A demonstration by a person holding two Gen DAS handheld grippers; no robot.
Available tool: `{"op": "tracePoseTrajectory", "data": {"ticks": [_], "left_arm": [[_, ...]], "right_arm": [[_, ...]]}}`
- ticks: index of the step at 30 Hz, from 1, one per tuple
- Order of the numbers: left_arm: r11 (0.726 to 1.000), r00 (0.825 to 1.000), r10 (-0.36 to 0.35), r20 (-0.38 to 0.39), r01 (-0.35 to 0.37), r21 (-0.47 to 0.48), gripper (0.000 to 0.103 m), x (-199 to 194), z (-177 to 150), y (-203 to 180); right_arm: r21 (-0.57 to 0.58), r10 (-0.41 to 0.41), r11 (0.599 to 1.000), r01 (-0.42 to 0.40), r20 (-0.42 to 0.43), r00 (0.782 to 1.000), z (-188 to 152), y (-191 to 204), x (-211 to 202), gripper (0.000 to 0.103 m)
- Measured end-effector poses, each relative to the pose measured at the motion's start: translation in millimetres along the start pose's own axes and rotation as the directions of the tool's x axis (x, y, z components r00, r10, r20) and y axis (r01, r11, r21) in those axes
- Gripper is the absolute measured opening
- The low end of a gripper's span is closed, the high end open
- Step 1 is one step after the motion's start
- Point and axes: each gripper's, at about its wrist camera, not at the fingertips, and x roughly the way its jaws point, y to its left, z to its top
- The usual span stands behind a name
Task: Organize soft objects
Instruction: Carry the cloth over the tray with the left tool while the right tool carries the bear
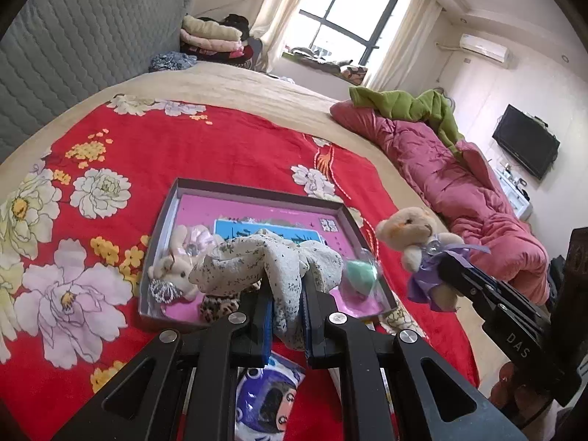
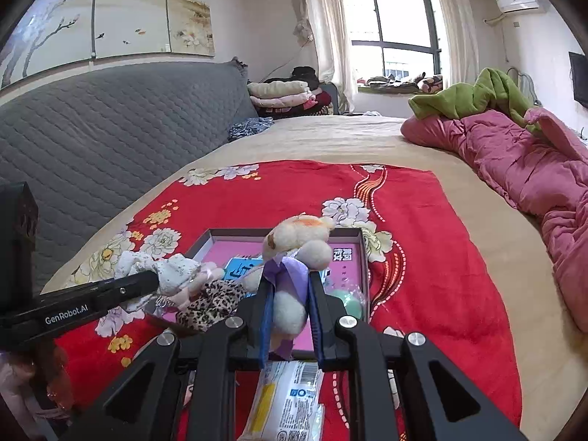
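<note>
Speckled cream cloth scrunchie [image 1: 272, 261] clamped in left gripper [image 1: 287, 305], hanging over near rim of shallow pink-lined cardboard box [image 1: 257, 193]. Cream plush bear in purple ribbon dress [image 2: 294, 257] pinched in right gripper [image 2: 292, 305], above the box's right edge. Open red floral blanket [image 1: 220, 139] all round on bed.

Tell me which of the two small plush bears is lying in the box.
The cream plush bear with the silver crown, lying in the pink-lined box. The other, in a purple ribbon dress, hangs in the right gripper's jaws.
</note>
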Motion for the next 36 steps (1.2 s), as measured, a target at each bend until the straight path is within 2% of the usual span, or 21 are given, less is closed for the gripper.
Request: {"op": "tracePoseTrajectory", "data": {"ticks": [11,21,32,36], "left_arm": [[1.000,0.999,0.007,0.031,-0.007,-0.018,0.012,18,19,30],[0.995,0.996,0.078,0.049,-0.075,-0.060,0.012,36,23,75],[0.996,0.996,0.085,-0.004,-0.085,0.031,0.012,64,9,62],[0.996,0.996,0.086,-0.016,-0.085,0.033,0.012,68,7,60]], "right_arm": [[-0.039,-0.051,0.998,0.050,-0.009,0.999,5,7,17,0.018],[-0.048,-0.080,0.996,0.078,-0.028,0.996,6,10,39,0.018],[-0.048,-0.085,0.995,0.083,-0.036,0.996,3,11,50,0.018],[-0.033,-0.074,0.997,0.073,-0.042,0.996,3,7,56,0.018]]}}
